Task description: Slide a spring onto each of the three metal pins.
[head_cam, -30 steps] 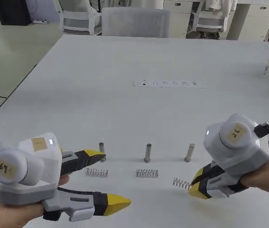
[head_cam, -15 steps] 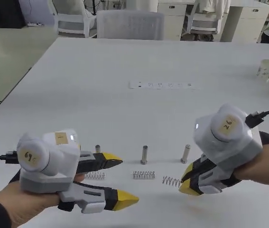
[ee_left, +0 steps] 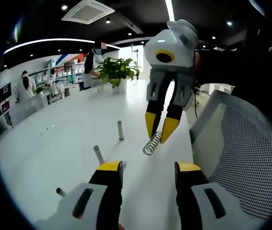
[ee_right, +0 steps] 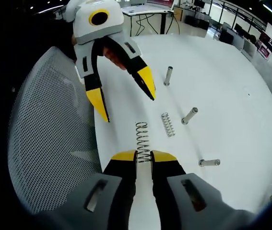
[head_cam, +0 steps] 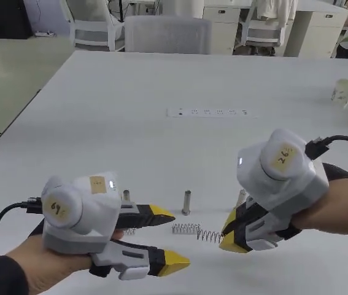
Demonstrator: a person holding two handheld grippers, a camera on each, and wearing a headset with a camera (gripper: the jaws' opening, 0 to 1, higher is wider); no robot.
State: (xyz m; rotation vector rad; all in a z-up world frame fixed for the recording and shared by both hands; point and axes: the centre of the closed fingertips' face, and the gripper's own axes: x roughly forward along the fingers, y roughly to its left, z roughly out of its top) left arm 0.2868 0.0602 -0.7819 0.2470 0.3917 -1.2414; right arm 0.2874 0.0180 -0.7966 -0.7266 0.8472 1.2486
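Three short metal pins stand upright in a row on the white table (head_cam: 161, 141): left pin (head_cam: 126, 195), middle pin (head_cam: 186, 201), and right pin (head_cam: 241, 196) half hidden behind my right gripper (head_cam: 229, 236). That gripper is shut on one end of a spring (head_cam: 209, 235), also seen between its tips as the held spring (ee_right: 143, 139), which points toward my left gripper (head_cam: 170, 239). A loose spring (head_cam: 185, 228) lies in front of the middle pin. Another spring (head_cam: 129, 232) peeks out beside the left gripper, whose jaws stand open and hold nothing.
A white power strip (head_cam: 210, 112) lies mid-table beyond the pins. A paper cup (head_cam: 344, 91) stands at the far right edge. Grey chairs (head_cam: 167, 34) stand at the far end. A mesh chair (ee_right: 49, 110) is close behind the table's near edge.
The right gripper has carried its spring leftward, close to the middle spring. The left gripper has moved right and forward, now covering most of the left spring.
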